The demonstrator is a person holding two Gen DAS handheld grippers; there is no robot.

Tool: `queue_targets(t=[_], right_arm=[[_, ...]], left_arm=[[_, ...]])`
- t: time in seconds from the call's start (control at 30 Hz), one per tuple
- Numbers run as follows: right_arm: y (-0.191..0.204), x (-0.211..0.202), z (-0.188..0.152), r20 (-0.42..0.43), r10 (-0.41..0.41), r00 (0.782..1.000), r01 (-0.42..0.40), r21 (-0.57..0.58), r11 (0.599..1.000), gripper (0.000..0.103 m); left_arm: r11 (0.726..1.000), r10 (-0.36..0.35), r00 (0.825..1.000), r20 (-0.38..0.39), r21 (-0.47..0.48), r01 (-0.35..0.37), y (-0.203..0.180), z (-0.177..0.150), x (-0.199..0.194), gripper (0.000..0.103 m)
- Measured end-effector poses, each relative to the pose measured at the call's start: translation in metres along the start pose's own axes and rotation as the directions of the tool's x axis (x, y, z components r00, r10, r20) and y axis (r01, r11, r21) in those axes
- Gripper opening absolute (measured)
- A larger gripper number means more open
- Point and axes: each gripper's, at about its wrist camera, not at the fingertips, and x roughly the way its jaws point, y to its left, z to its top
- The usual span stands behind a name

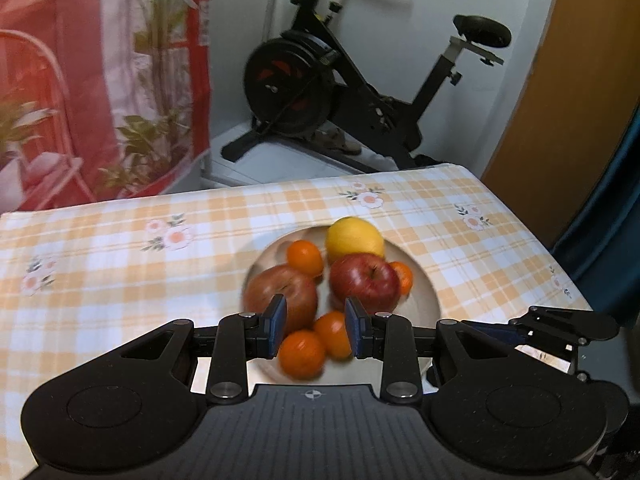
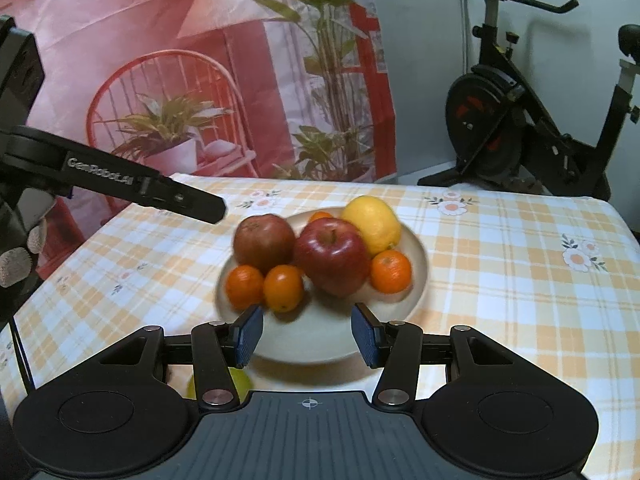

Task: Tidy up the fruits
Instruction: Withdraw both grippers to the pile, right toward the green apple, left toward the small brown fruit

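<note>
Cream ceramic plate [image 2: 416, 256] on the checked-cloth bench [image 2: 520, 272] holds red apples, oranges and a yellow lemon [image 2: 372, 224]. Left gripper [image 1: 316, 326] jaws narrow, empty; right gripper [image 2: 307, 334] jaws slightly wider, empty.

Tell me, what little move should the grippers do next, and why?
Probably the right gripper should dip toward the green fruit on the tablecloth just under it. The plate already holds two apples, a lemon and small oranges, and nothing sits between the right pads, so that stray fruit looks like the one left to sort.
</note>
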Motion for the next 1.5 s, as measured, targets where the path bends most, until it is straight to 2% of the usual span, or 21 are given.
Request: queue_targets(t=[0.3,0.43,0.53,0.83,1.5], right_arm=[[0.027,-0.009,-0.016,-0.013,0.011,1.000,-0.011,-0.022,1.000,0.047],[0.041,-0.016,-0.024,-0.008,0.011,1.000,-0.011,-0.024,1.000,0.047],[0.052,-0.019,-0.033,-0.020,0.019,1.000,-0.019,-0.035,0.999,0.047],[0.067,-0.023,-0.045,-0.047,0.016,0.999,-0.018,-0.035,0.999,0.047],[0.070,-0.026,-0.049,-0.063,0.027,0.998,-0.028,-0.028,0.999,0.047]], left_arm=[[0.992,0.076,0.996,0.049,-0.101,-0.071,0.025,-0.038,-0.049,0.034],[0.986,0.087,0.993,0.084,-0.149,-0.074,0.029,-0.052,-0.067,0.034],[0.985,0.095,0.992,0.082,-0.152,-0.082,0.028,-0.064,-0.073,0.034],[0.976,0.083,0.996,0.044,-0.207,-0.072,0.038,-0.093,-0.075,0.034],[0.978,0.044,0.999,0.025,-0.205,-0.038,0.031,-0.107,-0.072,0.035]])
